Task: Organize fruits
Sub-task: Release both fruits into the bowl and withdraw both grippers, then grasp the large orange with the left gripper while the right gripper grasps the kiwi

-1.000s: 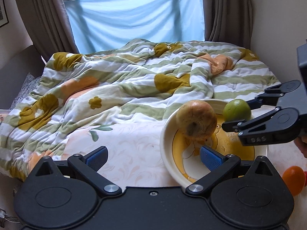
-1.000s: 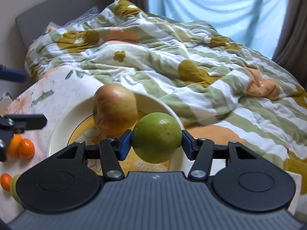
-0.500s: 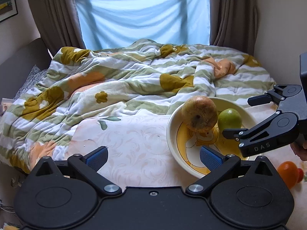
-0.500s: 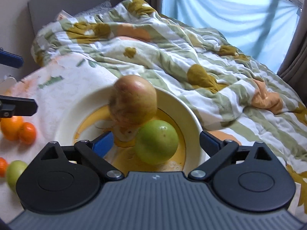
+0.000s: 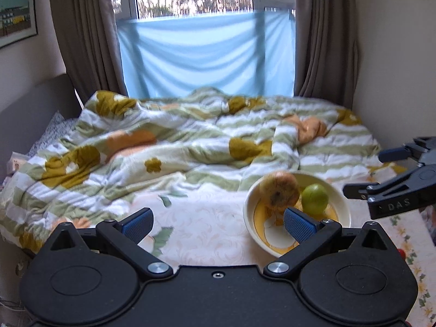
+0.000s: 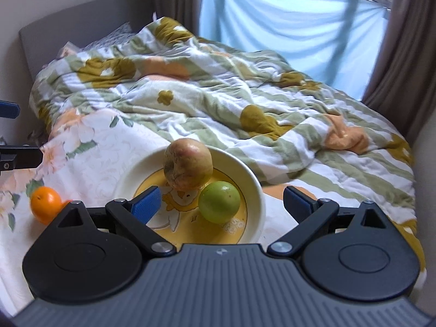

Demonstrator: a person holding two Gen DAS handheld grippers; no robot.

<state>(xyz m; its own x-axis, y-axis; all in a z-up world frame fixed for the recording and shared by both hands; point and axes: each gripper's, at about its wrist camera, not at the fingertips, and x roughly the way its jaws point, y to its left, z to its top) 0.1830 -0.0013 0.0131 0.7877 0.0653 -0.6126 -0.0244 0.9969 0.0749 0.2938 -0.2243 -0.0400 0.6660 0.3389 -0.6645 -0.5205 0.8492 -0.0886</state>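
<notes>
Both sets of jaws stand wide apart with nothing between them. On the right gripper (image 6: 220, 203), the blue-padded jaws frame the near part of a cream bowl (image 6: 253, 188) with a yellow cartoon print inside. A green fruit (image 6: 219, 202) lies in the bowl directly ahead of the gap, nearer the right jaw than the left, clear of both pads. Just beyond it and slightly to the left sits a larger yellow-brown apple (image 6: 188, 163), touching or almost touching the green fruit. To the left of the left jaw, outside the bowl, an orange (image 6: 45, 200) rests on the pale floral sheet (image 6: 103, 150), with a second orange-red fruit partly hidden behind the jaw linkage beside it.

The left gripper (image 5: 218, 222) looks over the same bed. Its gap opens onto bare floral sheet, and the bowl (image 5: 340, 199) lies ahead of its right jaw, which overlaps the bowl's near part in this view. The apple (image 5: 278, 190) and green fruit (image 5: 314, 198) sit side by side in it. Further right of that jaw, the right gripper (image 5: 378, 173) hangs beside the bowl, its fingers spread.

A striped flowered blanket (image 5: 177, 150) lies rumpled beyond both grippers.
</notes>
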